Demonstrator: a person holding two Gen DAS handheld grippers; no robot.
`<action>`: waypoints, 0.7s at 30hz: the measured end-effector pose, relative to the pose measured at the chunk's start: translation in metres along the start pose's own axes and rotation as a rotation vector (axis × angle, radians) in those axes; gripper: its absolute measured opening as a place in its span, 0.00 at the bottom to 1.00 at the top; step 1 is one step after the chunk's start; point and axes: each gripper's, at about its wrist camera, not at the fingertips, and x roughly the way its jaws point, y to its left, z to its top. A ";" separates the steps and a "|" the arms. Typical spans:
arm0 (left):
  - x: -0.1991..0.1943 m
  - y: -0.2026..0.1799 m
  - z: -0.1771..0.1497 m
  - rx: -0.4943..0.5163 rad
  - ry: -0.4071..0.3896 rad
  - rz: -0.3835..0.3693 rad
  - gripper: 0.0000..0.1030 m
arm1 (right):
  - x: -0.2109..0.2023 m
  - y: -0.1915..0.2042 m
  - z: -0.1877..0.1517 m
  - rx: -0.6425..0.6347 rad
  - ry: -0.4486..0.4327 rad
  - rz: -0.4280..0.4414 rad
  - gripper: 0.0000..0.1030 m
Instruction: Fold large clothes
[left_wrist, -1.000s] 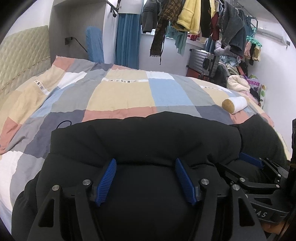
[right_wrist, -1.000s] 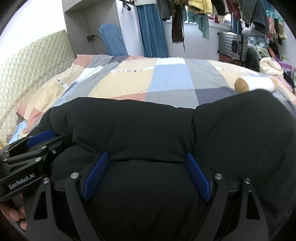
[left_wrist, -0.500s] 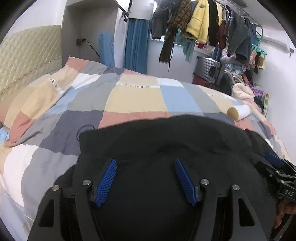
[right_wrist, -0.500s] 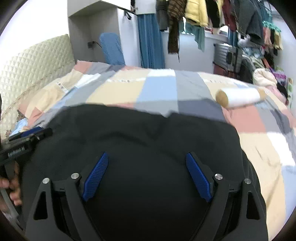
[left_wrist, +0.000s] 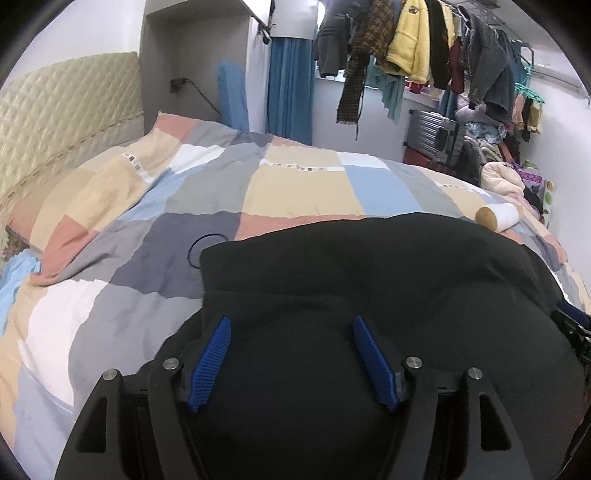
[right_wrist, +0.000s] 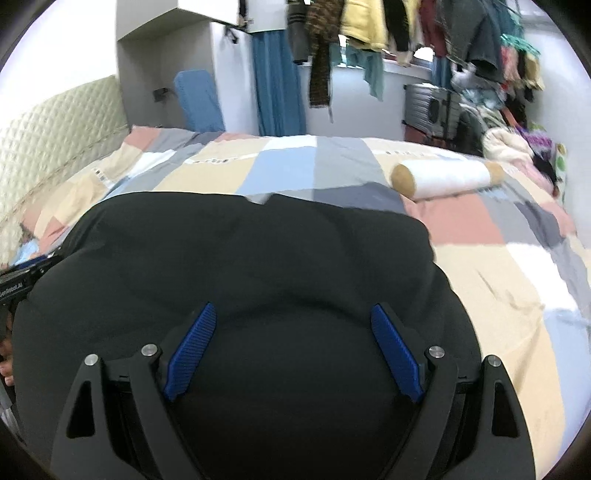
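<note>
**Mia:** When we look along our left claw (left_wrist: 291, 321), what do we see?

**Ben:** We see the big black coat (left_wrist: 369, 266). It fills the lower half of the picture and lies on the checked bed cover (left_wrist: 295, 192). A fat puff of it sits between the two blue pads (left_wrist: 210, 365).

**Mia:** Is our left claw holding it?

**Ben:** The jaws are opening a little, but the puffy cloth fills the gap and touches both pads. So we have hold of the coat there.

**Mia:** And our right claw (right_wrist: 292, 306)?

**Ben:** It is the same. Its jaws stand wide, and a thick lump of the black coat is squeezed between them. The cloth wrinkles at the tips. In that view the coat fills the lower left and middle of the picture, and the bed cover shows to the right of it.

**Mia:** Can we see one claw from the other?

**Ben:** Yes. The right claw peeks in at the right edge of the left view. The left claw peeks in at the left edge of the right view, with fingers (right_wrist: 7, 369) just under it.

**Mia:** What else is on the bed?

**Ben:** A white roll (right_wrist: 443, 179) with a tan end lies past the coat, on the right, apart from it. A thin black loop (left_wrist: 201, 247) lies just beside the coat's left edge.

**Mia:** And up high?

**Ben:** We see hanging clothes (left_wrist: 406, 48) at the top right. A padded headboard (left_wrist: 55, 110) is at the left.
</note>
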 end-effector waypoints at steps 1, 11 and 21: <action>0.000 0.002 0.000 0.000 0.000 0.003 0.70 | -0.001 -0.007 -0.002 0.019 0.005 0.000 0.84; -0.003 0.012 -0.007 -0.007 -0.014 0.029 0.75 | -0.003 -0.036 -0.017 0.095 0.023 0.001 0.88; -0.024 0.012 0.000 -0.024 -0.006 0.024 0.78 | -0.021 -0.039 -0.018 0.136 -0.012 -0.042 1.00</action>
